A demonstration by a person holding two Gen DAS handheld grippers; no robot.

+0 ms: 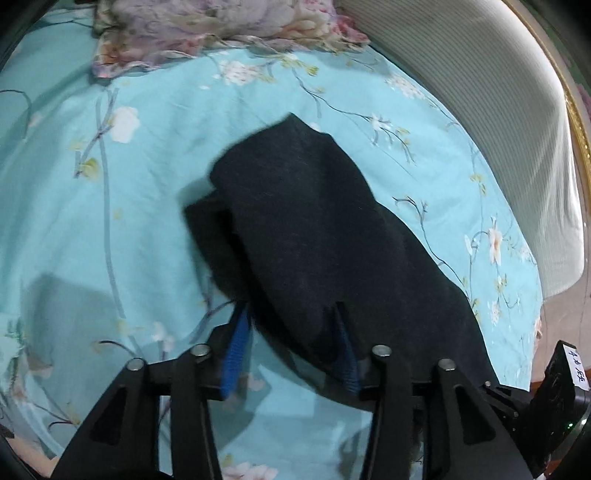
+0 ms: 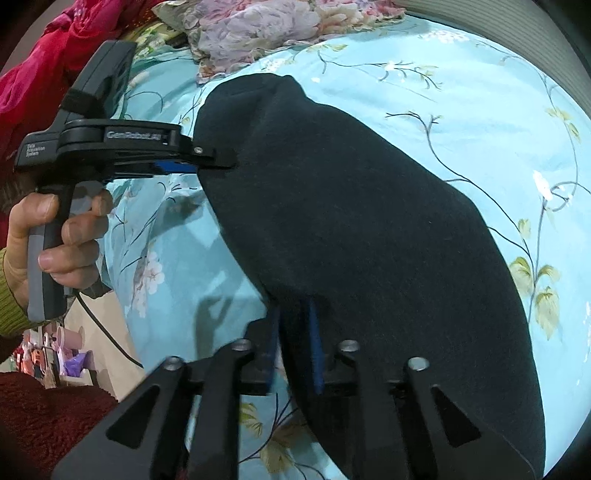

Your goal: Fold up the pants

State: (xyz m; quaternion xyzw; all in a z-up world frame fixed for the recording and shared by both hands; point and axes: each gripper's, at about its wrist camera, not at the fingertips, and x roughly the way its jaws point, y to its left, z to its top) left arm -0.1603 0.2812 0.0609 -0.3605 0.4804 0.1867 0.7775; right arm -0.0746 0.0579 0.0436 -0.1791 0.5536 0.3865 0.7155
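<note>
The dark navy pants [image 1: 314,229] lie folded on the light blue flowered bedsheet [image 1: 129,206]. They also fill the middle of the right wrist view [image 2: 369,229]. My left gripper [image 1: 291,325] has its blue-padded fingers on the near edge of the pants, with cloth between them. In the right wrist view the left gripper [image 2: 218,162] bites the pants' far left edge. My right gripper [image 2: 295,332] is shut on the near edge of the pants, its blue pads close together around the cloth.
A crumpled pink and lilac flowered cloth [image 1: 221,33] lies at the head of the bed. A white ribbed surface [image 1: 498,110] runs along the right. A red garment [image 2: 48,55] is at the far left. The bed's edge [image 2: 110,325] drops off at the lower left.
</note>
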